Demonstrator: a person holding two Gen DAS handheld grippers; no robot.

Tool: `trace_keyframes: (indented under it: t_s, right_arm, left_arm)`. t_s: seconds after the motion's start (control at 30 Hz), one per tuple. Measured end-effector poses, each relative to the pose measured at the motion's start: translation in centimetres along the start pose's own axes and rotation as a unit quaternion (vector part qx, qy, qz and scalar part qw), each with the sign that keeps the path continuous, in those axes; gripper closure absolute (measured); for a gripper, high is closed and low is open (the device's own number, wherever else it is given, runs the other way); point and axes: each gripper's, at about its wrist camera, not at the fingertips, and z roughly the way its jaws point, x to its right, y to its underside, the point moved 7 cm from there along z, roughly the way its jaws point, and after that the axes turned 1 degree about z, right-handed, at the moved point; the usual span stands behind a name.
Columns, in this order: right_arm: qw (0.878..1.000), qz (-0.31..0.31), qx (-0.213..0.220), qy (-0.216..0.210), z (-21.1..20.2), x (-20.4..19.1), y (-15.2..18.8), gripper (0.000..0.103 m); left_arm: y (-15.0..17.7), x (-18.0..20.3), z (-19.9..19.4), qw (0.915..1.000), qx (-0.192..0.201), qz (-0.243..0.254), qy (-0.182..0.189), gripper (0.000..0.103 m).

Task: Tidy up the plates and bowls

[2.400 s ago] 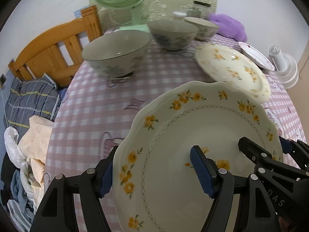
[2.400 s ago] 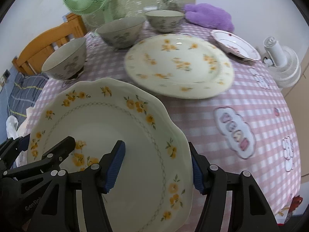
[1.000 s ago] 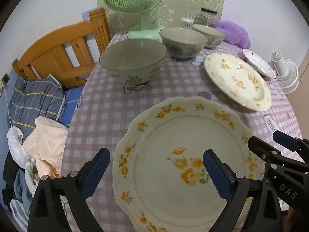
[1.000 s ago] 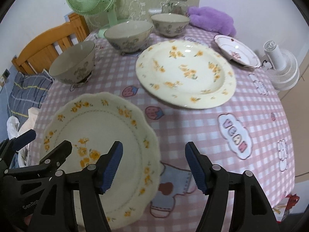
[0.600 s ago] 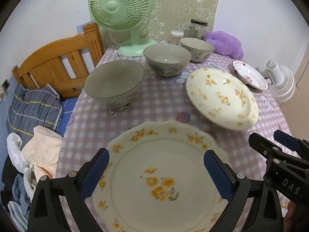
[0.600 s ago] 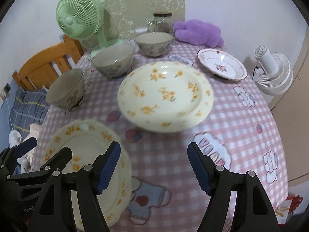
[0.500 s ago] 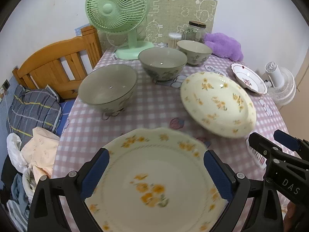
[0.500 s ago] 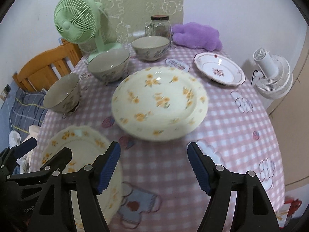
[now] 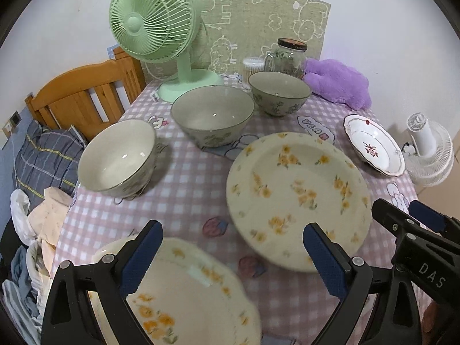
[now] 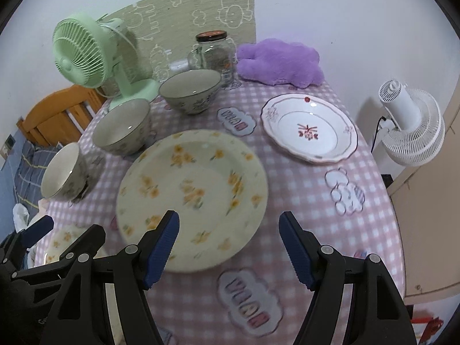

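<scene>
Left tongs [image 9: 231,254]: spread wide, nothing between the pads. Right tongs [image 10: 228,248]: likewise spread and empty.

Scalloped yellow-flowered plate [image 9: 184,296]: lies flat at the near table edge, below the left tongs at 6 o'clock, and is free of both tools. It appears set down.

Large round yellow-flowered plate [image 10: 191,198]: sits mid-table just beyond the right tongs at 11 o'clock, its near rim under the left pad in that view, and at 1 o'clock from the left tongs.

Red-patterned white plate [image 10: 309,128]: well apart at 1 o'clock from the right tongs.

Three grey-green bowls [image 9: 212,115] stand in a row from 10 to 12 o'clock of the left tongs, on the pink checked table [image 10: 304,195].

Judgement: the step in hand is the transit between placements. The next move probably calls for bracketing the round plate's rim with both tongs before lifting it for stacking.
</scene>
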Motion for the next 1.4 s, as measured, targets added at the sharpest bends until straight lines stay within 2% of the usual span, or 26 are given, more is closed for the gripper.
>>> trace_keyframes:
  t_s: [0.37,0.6,0.63,0.7,0.83,0.87,1.07,1.4]
  right_arm:
    - [1.000,-0.007,-0.025,-0.009,5.8,1.6,-2.5,0.028]
    - [0.999,-0.013,-0.041,-0.008,9.4,1.3,-3.1,0.029]
    - [0.999,-0.013,-0.042,-0.006,9.8,1.3,-3.2,0.029]
    - [0.999,-0.010,-0.043,-0.002,10.3,1.5,-3.3,0.037]
    - [0.998,-0.006,-0.060,-0.005,11.3,1.4,-3.1,0.040]
    - [0.998,-0.007,-0.063,-0.005,11.5,1.3,-2.9,0.044]
    - [0.997,-0.006,-0.078,0.004,12.4,1.5,-2.3,0.050]
    - [0.995,0.009,-0.095,0.009,11.6,2.5,-1.5,0.050]
  left_arm:
    - [-2.1,1.4,5.6,0.9992,-0.025,0.008,-0.029,0.007]
    - [-3.1,1.9,9.6,0.9985,-0.042,0.016,-0.031,0.012]
    - [-3.1,2.0,9.9,0.9984,-0.044,0.018,-0.030,0.013]
    - [-3.2,2.1,10.6,0.9981,-0.053,0.019,-0.024,0.016]
    - [-3.1,2.6,11.5,0.9970,-0.074,0.019,-0.014,0.023]
    - [-3.0,2.7,11.8,0.9967,-0.079,0.018,-0.010,0.026]
    - [-2.9,3.1,11.9,0.9968,-0.077,0.019,-0.006,0.026]
    - [-2.0,4.1,11.0,0.9954,-0.088,0.040,0.000,0.027]
